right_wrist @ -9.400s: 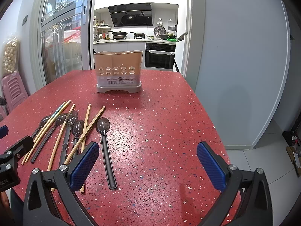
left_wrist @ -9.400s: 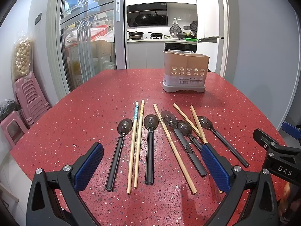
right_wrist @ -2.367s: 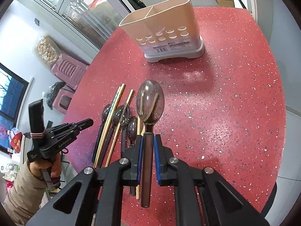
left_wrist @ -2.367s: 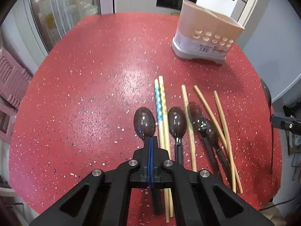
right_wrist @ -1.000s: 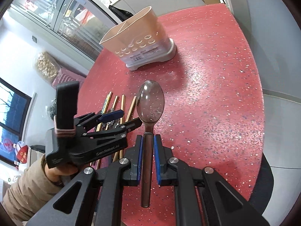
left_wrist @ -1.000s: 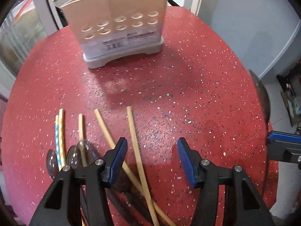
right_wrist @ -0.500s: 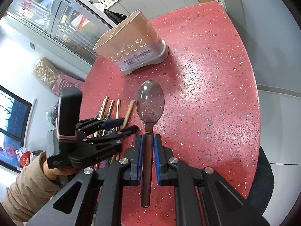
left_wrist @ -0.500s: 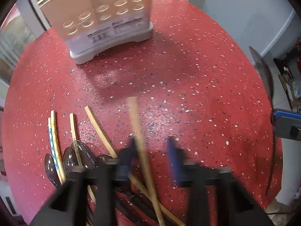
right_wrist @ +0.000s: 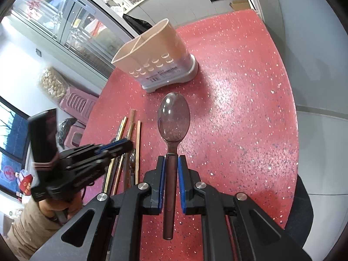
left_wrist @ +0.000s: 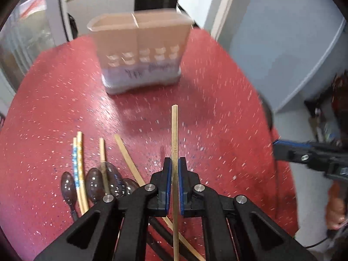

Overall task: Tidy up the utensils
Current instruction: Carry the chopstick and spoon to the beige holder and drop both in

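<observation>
Since a second ago the left gripper (left_wrist: 173,169) has closed on a plain wooden chopstick (left_wrist: 174,134), lifting it off the speckled red table (left_wrist: 217,130). The right gripper (right_wrist: 171,169) still clamps the dark translucent plastic spoon (right_wrist: 173,117). Beyond stands the beige two-compartment utensil holder (right_wrist: 152,52).

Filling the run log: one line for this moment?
left gripper: shut on chopstick | right gripper: shut on spoon | holder: empty

The right gripper (right_wrist: 171,163) was clamped on a dark spoon (right_wrist: 173,117), bowl pointing toward the beige holder (right_wrist: 152,58). Left of the spoon, the left gripper (right_wrist: 121,145) apparently gripped one chopstick (right_wrist: 132,117).
</observation>
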`<state>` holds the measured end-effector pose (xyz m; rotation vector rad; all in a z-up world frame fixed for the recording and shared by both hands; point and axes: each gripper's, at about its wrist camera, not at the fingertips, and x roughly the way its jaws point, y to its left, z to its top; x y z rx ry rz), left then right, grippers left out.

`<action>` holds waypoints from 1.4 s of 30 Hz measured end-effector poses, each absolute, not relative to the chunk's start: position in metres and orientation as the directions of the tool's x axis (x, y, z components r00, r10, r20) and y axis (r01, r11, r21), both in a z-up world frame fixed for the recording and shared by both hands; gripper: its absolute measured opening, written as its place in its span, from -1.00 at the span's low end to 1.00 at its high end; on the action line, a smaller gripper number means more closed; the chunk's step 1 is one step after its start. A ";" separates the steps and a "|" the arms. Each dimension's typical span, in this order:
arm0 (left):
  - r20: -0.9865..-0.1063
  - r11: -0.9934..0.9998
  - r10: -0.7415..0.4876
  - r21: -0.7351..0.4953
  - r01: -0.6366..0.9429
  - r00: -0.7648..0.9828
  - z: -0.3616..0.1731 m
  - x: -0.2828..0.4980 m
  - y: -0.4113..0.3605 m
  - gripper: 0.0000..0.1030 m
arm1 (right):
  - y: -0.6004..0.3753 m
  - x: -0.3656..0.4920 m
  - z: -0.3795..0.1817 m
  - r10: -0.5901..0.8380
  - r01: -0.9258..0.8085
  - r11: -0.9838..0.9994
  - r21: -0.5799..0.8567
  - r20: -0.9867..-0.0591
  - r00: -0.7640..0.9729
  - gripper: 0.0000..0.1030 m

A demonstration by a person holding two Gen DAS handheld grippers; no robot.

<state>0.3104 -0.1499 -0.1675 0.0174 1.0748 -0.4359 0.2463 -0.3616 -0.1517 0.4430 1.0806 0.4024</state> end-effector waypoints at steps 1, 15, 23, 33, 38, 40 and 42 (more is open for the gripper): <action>-0.837 0.915 -0.351 -0.212 0.342 0.420 -0.161 0.309 -0.146 -0.37 | -0.361 0.247 -0.149 0.514 -0.099 0.845 0.526 -0.746 0.423 -0.76; -0.636 0.902 -0.432 -0.293 0.318 0.640 -0.046 0.318 -0.107 -0.37 | -0.340 0.275 -0.103 0.491 -0.173 0.865 0.471 -0.724 0.485 -0.76; -0.550 0.895 -0.446 -0.303 0.329 0.706 0.023 0.354 -0.093 -0.37 | -0.330 0.317 -0.061 0.476 -0.217 0.876 0.431 -0.700 0.532 -0.76; -0.484 0.912 -0.407 -0.261 0.316 0.775 0.084 0.421 -0.082 -0.37 | -0.313 0.387 -0.027 0.450 -0.242 0.891 0.383 -0.689 0.567 -0.76; -0.478 0.922 -0.384 -0.245 0.299 0.790 0.081 0.447 -0.079 -0.37 | -0.300 0.423 -0.020 0.434 -0.270 0.901 0.341 -0.659 0.614 -0.76; -0.488 0.923 -0.380 -0.248 0.293 0.786 0.074 0.456 -0.079 -0.37 | -0.295 0.438 -0.018 0.420 -0.273 0.907 0.320 -0.640 0.643 -0.76; -0.501 0.928 -0.370 -0.243 0.284 0.782 0.064 0.464 -0.080 -0.37 | -0.290 0.451 -0.019 0.417 -0.272 0.908 0.319 -0.626 0.659 -0.76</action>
